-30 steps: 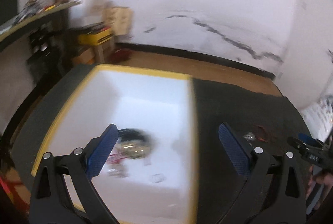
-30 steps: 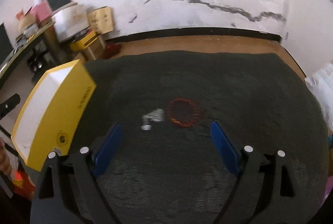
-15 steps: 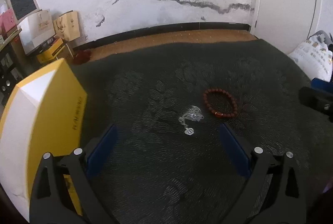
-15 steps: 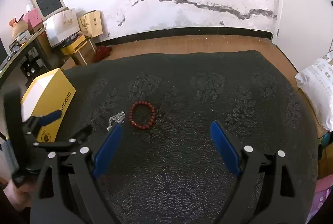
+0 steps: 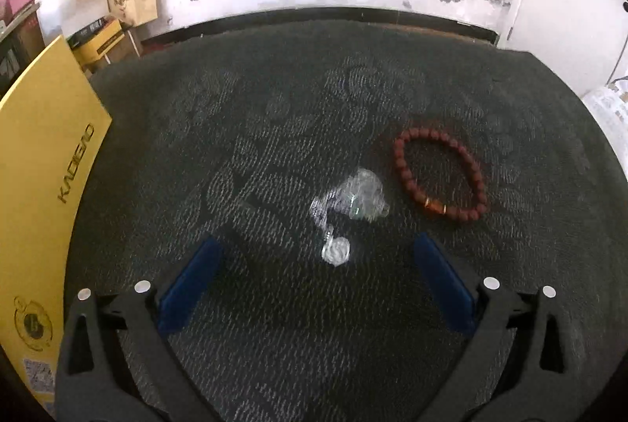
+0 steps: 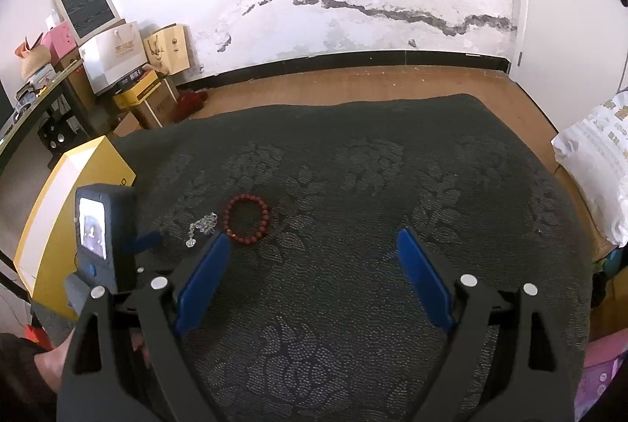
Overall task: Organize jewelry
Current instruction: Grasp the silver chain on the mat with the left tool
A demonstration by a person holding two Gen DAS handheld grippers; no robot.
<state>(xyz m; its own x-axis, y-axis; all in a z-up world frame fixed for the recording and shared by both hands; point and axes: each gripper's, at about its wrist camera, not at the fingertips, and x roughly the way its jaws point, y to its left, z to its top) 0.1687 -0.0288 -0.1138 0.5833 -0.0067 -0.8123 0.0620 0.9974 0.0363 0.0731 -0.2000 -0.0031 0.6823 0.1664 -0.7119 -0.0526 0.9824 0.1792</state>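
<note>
Your left tongs point(image 5: 316, 281) are spread wide apart, nothing between the blue pads point(image 5: 188, 288), low over the dark floral cloth point(image 5: 274, 116) on the table. Silver chain necklace point(image 5: 347, 202) lies bunched on the cloth just ahead of the tips, its round pendant point(image 5: 336, 251) nearest you, roughly centred in the gap. Red-brown bead bracelet point(image 5: 439, 175) lies flat just to the right of the chain; contact btwn the 2 can't be judged (blur). Yellow box point(image 5: 43, 194) stands at the left edge, well apart from both pieces.

Your right tongs point(image 6: 312, 273) are also wide apart and empty, held higher and further back. From there the bracelet point(image 6: 246, 222) and chain point(image 6: 202, 226) sit ahead-left, and the left unit's camera body point(image 6: 104, 237) shows beside the box point(image 6: 51, 222).
</note>
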